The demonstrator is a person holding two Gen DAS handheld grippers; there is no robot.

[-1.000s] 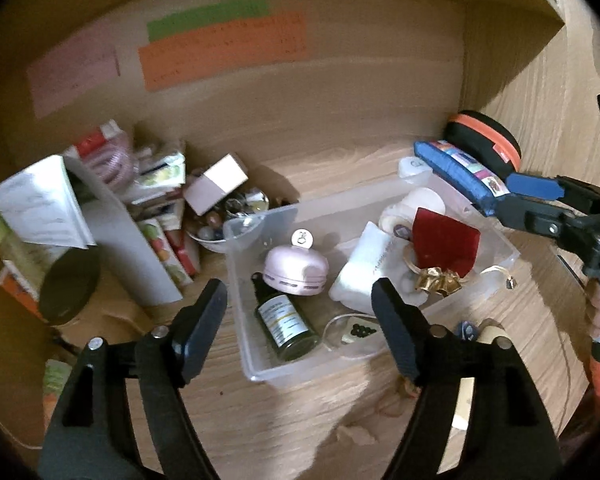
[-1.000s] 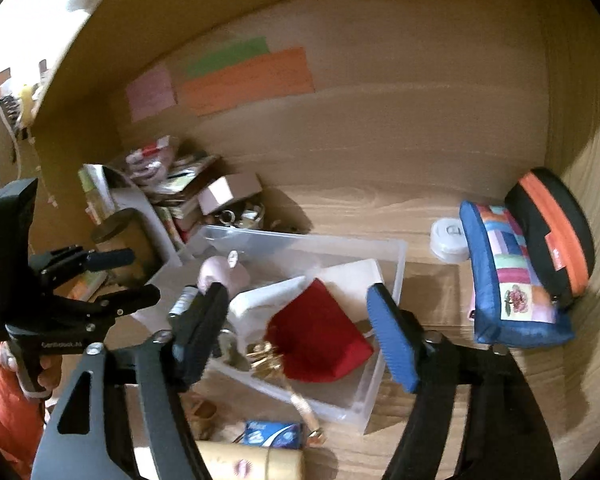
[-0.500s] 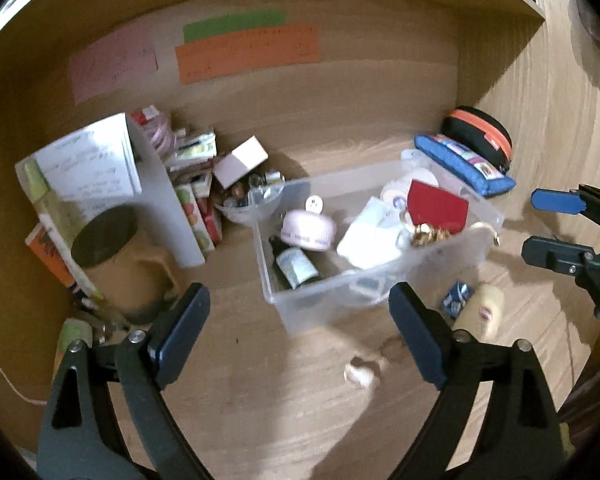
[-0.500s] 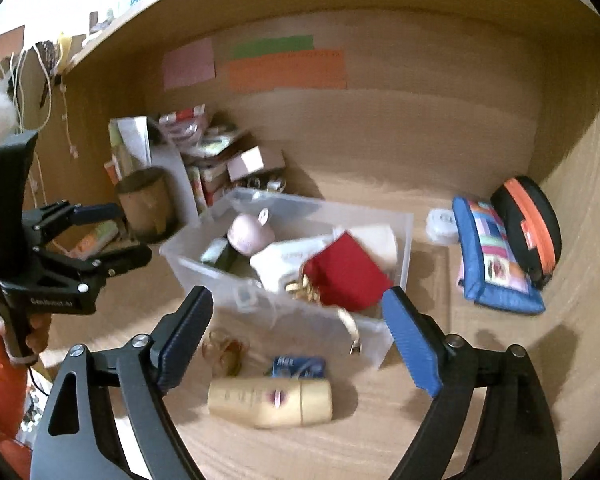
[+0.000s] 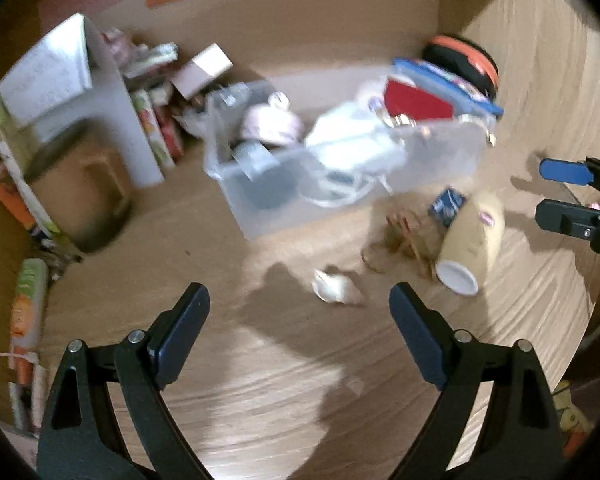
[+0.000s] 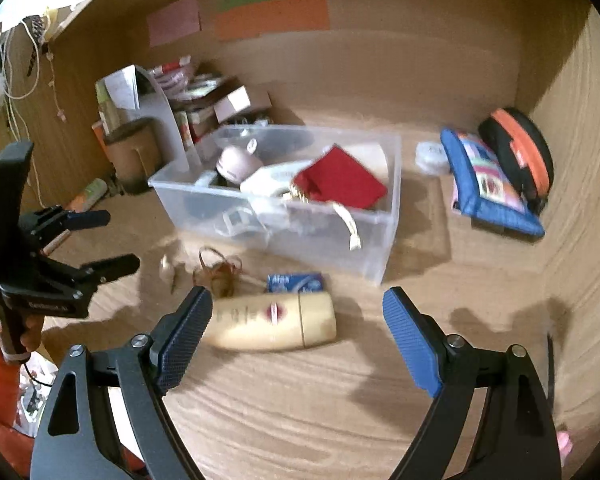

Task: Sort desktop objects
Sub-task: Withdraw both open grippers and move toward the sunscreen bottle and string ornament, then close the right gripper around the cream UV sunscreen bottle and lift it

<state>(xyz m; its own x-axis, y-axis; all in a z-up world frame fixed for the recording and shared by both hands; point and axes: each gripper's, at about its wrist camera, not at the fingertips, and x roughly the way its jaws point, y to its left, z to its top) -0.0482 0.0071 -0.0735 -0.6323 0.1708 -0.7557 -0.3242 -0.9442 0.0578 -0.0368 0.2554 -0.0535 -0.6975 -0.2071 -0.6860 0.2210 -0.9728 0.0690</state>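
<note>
Black-framed left tongs [image 5: 299, 312], blue pads spread wide after just opening, nothing between them; below, bare wooden tabletop [image 5: 260, 380] with shadow across it. Just ahead, a small pale crumpled scrap [image 5: 337, 287], clear of both pads. Beyond that, tangled brown bands [image 5: 400, 236], a small blue packet [image 5: 446, 202] and a cream tube [image 5: 472, 244] lying on its side, white cap toward the camera.

Right tongs [image 6: 298, 312] likewise spread, freshly opened, pinching nothing; cream tube [image 6: 274, 322] lying crosswise between and slightly beyond the pads, touching neither as far as visible. Blue packet [image 6: 296, 282] just behind the tube, brown bands [image 6: 218, 270] to its left.

Farther back, mid-tabletop, a clear plastic bin [image 6: 374, 248] holding a red pouch [image 6: 340, 180], white items and a pink round gadget [image 6: 236, 162]. Open strip of wood between bin front and the loose things. Right of the bin, well apart, a patchwork blue case [image 6: 488, 184] and a black-and-orange case [image 6: 516, 156] near the side wall. Left rear corner crowded with boxes, papers and a brown mug [image 6: 132, 152]. Widest free room along the near edge.
</note>
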